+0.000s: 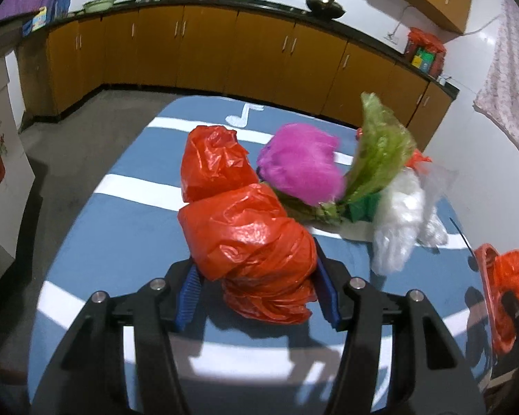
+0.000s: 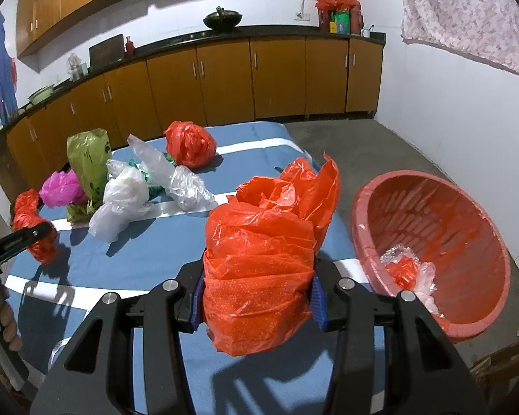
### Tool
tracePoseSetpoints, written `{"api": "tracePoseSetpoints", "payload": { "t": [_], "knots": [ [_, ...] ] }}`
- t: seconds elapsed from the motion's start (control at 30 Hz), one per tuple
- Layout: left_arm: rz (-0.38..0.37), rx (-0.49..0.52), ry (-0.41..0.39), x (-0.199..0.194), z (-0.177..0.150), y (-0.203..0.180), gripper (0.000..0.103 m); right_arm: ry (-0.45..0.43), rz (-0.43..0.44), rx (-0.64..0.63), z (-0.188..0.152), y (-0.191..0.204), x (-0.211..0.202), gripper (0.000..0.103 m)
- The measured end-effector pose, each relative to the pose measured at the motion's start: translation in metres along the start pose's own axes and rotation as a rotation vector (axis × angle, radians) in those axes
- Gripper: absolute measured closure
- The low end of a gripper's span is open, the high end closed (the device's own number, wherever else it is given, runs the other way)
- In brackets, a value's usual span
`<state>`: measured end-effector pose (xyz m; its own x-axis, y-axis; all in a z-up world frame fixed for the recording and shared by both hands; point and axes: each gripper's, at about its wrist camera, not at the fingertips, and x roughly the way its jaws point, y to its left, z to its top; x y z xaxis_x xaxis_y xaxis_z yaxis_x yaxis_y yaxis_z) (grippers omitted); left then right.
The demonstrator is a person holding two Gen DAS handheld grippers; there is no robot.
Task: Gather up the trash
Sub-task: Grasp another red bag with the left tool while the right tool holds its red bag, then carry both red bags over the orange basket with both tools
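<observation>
My left gripper point(image 1: 257, 294) is shut on a crumpled red plastic bag point(image 1: 245, 238) above the blue striped table point(image 1: 121, 221). It shows in the right wrist view point(image 2: 34, 224) at far left. My right gripper point(image 2: 257, 297) is shut on another red plastic bag point(image 2: 263, 259), held beside a red plastic basket point(image 2: 467, 214) that holds some clear and red scraps. On the table lie a pink bag point(image 1: 301, 166), a green bag point(image 1: 380, 145), clear and white bags point(image 1: 401, 221) and another red bag point(image 2: 190, 145).
Orange cabinets point(image 1: 204, 52) under a dark counter run along the far wall. A floral cloth point(image 2: 467, 10) hangs at the right. Grey concrete floor point(image 2: 380, 145) lies beyond the table, around the basket.
</observation>
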<state>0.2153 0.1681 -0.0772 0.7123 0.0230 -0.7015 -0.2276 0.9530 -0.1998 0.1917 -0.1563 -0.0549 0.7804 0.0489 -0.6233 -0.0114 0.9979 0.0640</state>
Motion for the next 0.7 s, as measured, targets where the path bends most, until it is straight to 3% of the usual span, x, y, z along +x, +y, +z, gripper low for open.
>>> {"api": "tracePoseSetpoints", "payload": {
  "t": [0.37,0.7],
  "knots": [
    [-0.024,0.181,-0.100,-0.055,-0.023,-0.043,0.047,-0.062,-0.033,-0.009,0.001,-0.017,-0.029,0.056],
    [-0.145,0.312,-0.148,-0.085,-0.039,-0.105,0.047,-0.108,-0.093,0.006,0.000,-0.044,-0.051,0.056]
  ]
}}
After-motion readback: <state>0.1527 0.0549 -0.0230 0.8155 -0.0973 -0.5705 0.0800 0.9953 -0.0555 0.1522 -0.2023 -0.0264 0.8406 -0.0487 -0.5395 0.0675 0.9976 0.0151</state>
